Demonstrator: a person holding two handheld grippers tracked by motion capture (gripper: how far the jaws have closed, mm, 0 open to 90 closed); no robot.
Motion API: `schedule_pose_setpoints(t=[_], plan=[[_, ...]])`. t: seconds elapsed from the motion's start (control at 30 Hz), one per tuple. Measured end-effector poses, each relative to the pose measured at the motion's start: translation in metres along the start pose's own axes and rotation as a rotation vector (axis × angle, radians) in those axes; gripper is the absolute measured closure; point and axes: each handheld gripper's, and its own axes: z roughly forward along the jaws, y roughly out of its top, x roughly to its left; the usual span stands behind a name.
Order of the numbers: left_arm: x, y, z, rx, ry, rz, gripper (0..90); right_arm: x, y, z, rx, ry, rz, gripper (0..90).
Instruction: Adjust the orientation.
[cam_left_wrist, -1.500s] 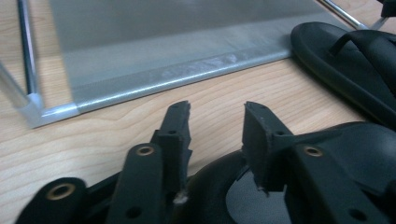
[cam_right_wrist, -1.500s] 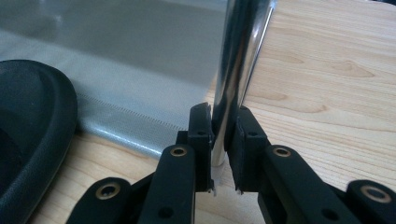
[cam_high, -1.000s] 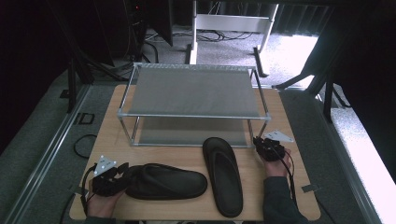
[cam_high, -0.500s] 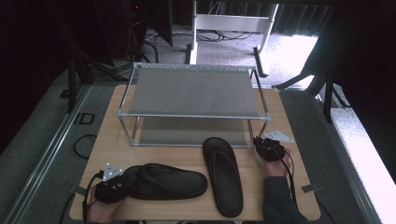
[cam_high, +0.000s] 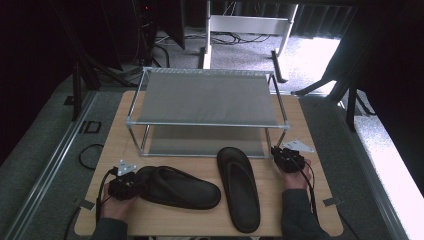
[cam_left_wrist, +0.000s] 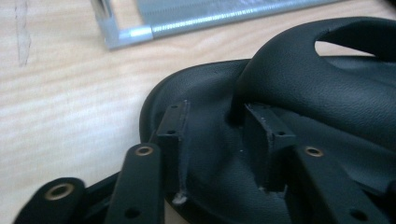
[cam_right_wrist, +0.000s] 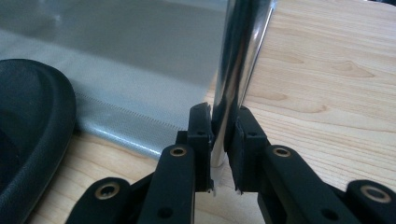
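Two black slippers lie on the wooden table (cam_high: 307, 122) in front of a two-tier metal rack (cam_high: 207, 97). The left slipper (cam_high: 177, 187) lies crosswise; the right slipper (cam_high: 240, 187) points toward the rack. My left gripper (cam_high: 125, 184) is at the left slipper's end. In the left gripper view the left gripper (cam_left_wrist: 217, 109) is open, its jaws standing over the left slipper (cam_left_wrist: 303, 79) beside the strap's root. My right gripper (cam_high: 287, 160) is at the rack's front right leg. There the right gripper (cam_right_wrist: 222, 112) is shut on the shiny leg (cam_right_wrist: 240, 51).
The rack's lower shelf (cam_right_wrist: 116, 84) sits just above the table, with the right slipper's edge (cam_right_wrist: 32, 126) against its front. Bare wood lies right of the rack leg. Cables and stand legs sit on the floor behind the table.
My left gripper has moved slightly right and closed in over the end of the left slipper. The right gripper stays put on the rack leg.
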Motion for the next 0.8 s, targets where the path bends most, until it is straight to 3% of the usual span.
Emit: schedule_pose_setpoints(t=[0.13,0.2,0.47,0.63,0.7,0.73,0.8], plan=[[0.002,0.011,0.006,-0.006,-0.007,-0.002,71.7,0.0,0.0,0.0,0.0,-0.004,-0.008,79.8],[0.006,0.02,0.01,-0.033,-0.025,-0.025,77.6,0.0,0.0,0.0,-0.001,-0.003,-0.005,80.0],[0.009,0.031,0.016,-0.051,-0.031,-0.05,80.2,0.0,0.0,0.0,-0.001,0.0,-0.001,80.2],[0.005,0.027,0.0,-0.078,-0.031,-0.101,65.2,0.0,0.0,0.0,-0.001,-0.002,-0.002,80.1],[0.002,0.025,-0.004,-0.085,-0.03,-0.102,56.5,0.0,0.0,0.0,-0.001,-0.002,-0.002,80.2],[0.002,0.025,-0.004,-0.085,-0.03,-0.102,56.5,0.0,0.0,0.0,-0.001,-0.002,-0.001,80.2],[-0.012,0.02,-0.015,-0.09,-0.004,-0.111,48.1,0.0,0.0,0.0,-0.001,-0.004,-0.003,80.1]])
